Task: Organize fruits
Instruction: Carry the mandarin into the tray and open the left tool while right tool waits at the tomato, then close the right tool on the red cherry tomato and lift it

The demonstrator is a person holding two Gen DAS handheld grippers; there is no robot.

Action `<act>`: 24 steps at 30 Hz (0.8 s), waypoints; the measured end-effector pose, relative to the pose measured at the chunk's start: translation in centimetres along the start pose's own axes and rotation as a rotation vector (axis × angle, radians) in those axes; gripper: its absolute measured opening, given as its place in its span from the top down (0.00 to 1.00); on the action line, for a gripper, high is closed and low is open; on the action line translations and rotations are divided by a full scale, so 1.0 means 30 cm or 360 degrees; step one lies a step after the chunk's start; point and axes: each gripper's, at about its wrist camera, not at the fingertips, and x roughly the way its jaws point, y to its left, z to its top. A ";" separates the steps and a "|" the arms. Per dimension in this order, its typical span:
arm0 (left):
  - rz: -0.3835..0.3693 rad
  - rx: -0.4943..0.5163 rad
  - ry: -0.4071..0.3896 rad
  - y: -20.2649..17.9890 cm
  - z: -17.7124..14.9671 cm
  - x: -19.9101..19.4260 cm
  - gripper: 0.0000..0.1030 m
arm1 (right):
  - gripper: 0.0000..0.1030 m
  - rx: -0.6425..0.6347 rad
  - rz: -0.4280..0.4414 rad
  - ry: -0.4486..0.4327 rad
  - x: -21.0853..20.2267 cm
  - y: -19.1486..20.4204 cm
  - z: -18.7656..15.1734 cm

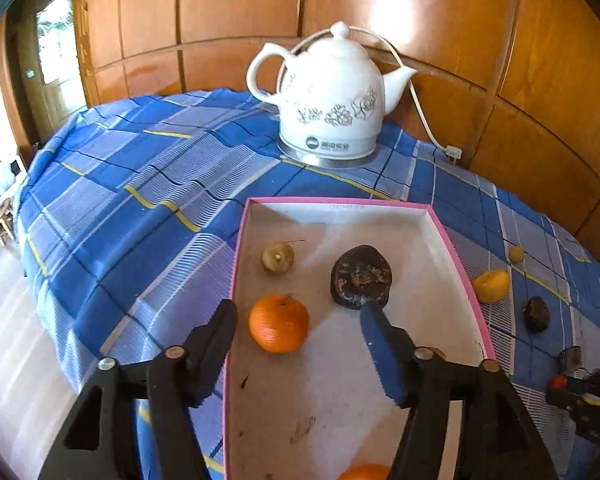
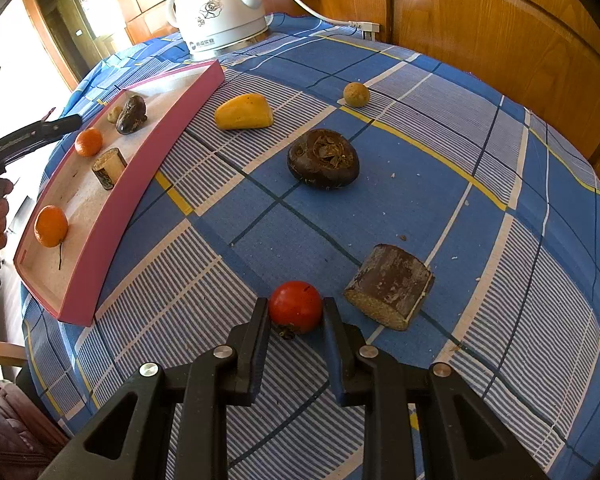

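Fruits lie in two places: some in the pink tray [image 2: 100, 232] and some out on the blue checked cloth [image 2: 440, 208].

In the tray sit two oranges, one near the middle [image 1: 278, 323] and one at the near end [image 2: 51, 226]. A small yellow-green round fruit [image 1: 278, 257] and a big dark wrinkly fruit [image 1: 361, 275] lie further up. A short brown cut piece [image 2: 109, 168] is in there too.

The left gripper [image 1: 300, 324] hangs over the tray with its fingers spread wide and nothing pinched. The middle orange sits between them, not touched.

The right gripper [image 2: 295, 308] has its fingers pressed on a small red fruit [image 2: 296, 306] down on the cloth.

Still on the cloth are a yellow fruit [image 2: 244, 117], a dark round fruit [image 2: 323, 159], a small greenish ball [image 2: 356, 94] and a brown cut chunk [image 2: 390, 286].

A white kettle [image 1: 332, 96] stands behind the tray.

The near orange is cut off in the left view. What the dark fruits are is hard to tell.
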 end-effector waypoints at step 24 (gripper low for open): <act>0.0135 0.0081 -0.0313 -0.099 -0.185 -0.310 0.00 | 0.75 -0.0007 -0.0057 -0.0024 0.001 0.014 -0.004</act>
